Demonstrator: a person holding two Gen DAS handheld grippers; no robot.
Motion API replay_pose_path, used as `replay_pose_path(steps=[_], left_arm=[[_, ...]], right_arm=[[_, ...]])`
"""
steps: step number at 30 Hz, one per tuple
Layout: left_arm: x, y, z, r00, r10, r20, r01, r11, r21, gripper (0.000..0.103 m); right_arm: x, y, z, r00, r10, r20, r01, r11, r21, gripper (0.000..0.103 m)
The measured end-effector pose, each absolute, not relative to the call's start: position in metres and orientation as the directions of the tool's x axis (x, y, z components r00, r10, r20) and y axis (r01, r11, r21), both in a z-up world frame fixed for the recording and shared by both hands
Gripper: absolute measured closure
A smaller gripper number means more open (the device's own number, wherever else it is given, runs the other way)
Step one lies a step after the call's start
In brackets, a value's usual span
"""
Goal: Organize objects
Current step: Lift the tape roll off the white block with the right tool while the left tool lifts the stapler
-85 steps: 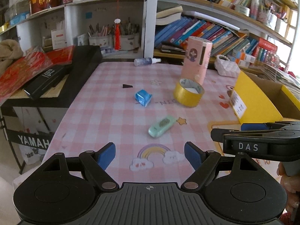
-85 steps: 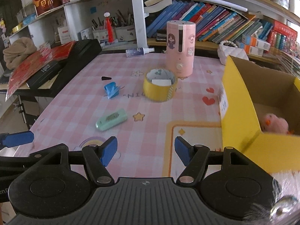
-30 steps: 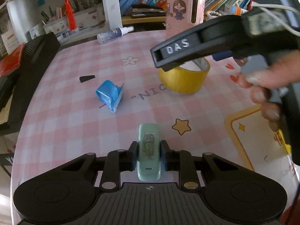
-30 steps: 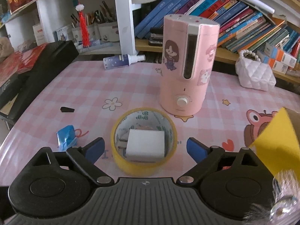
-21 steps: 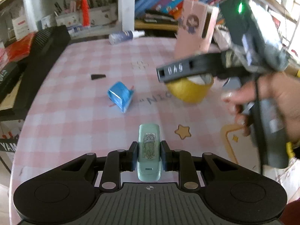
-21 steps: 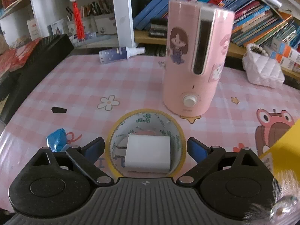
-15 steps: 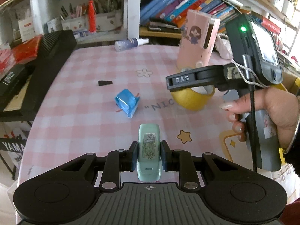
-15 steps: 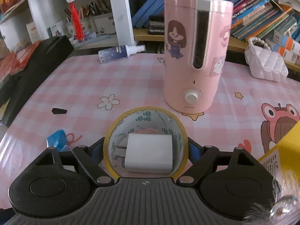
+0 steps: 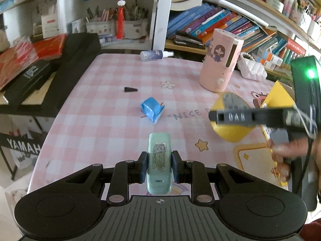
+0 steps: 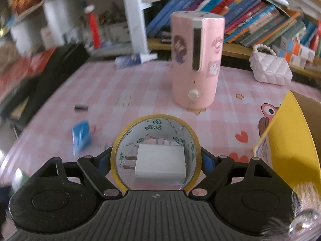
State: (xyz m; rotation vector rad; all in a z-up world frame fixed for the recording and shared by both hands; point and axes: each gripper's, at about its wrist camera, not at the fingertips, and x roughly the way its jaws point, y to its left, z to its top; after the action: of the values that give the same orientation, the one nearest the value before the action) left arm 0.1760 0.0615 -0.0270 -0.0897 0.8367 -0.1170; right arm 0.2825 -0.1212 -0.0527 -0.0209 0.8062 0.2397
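My left gripper (image 9: 159, 166) is shut on a mint-green stapler-like case (image 9: 159, 156) and holds it above the pink checked table (image 9: 96, 120). My right gripper (image 10: 156, 160) is shut on a yellow tape roll (image 10: 155, 120), lifted off the table; a white plug adapter (image 10: 160, 165) shows through its hole. In the left wrist view the right gripper (image 9: 248, 117) and the roll (image 9: 230, 132) are at the right. A blue folded packet (image 9: 151, 108) lies mid-table and shows blurred in the right wrist view (image 10: 81, 136). A yellow cardboard box (image 10: 291, 136) stands at the right.
A pink cylindrical humidifier (image 10: 197, 64) stands behind the roll. A small black wedge (image 9: 130, 89), a spray bottle (image 9: 155, 54) and a white quilted purse (image 10: 270, 70) lie further back. Black cases (image 9: 50, 74) border the table's left edge. Bookshelves stand behind.
My right gripper has closed on the tape roll and lifted it, swinging right toward the box. My left gripper still holds the green case and has risen a little.
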Motion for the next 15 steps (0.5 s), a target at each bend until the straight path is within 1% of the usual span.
replay_pose_path(steps=[5,11,14,15], left_arm=[[0.164,0.066,-0.022,0.681,-0.135,-0.720,0.061,0.990,-0.128,0.080],[0.153,0.071,-0.020,0.687,-0.131,-0.714,0.053,0.990,-0.131,0.080],[0.149,0.072,-0.019,0.690,-0.132,-0.712,0.052,0.990,-0.134,0.080],[0.147,0.073,-0.018,0.693,-0.133,-0.708,0.053,0.990,-0.134,0.080]], right_arm=[[0.252,-0.115,-0.058,0.678,0.197,-0.708,-0.265,0.964,0.015,0.019],[0.228,-0.111,-0.058,0.691,0.215,-0.690,-0.299,0.954,-0.002,0.019],[0.224,-0.108,-0.059,0.679,0.194,-0.708,-0.298,0.954,-0.024,0.019],[0.223,-0.109,-0.059,0.674,0.201,-0.711,-0.297,0.955,-0.012,0.019]])
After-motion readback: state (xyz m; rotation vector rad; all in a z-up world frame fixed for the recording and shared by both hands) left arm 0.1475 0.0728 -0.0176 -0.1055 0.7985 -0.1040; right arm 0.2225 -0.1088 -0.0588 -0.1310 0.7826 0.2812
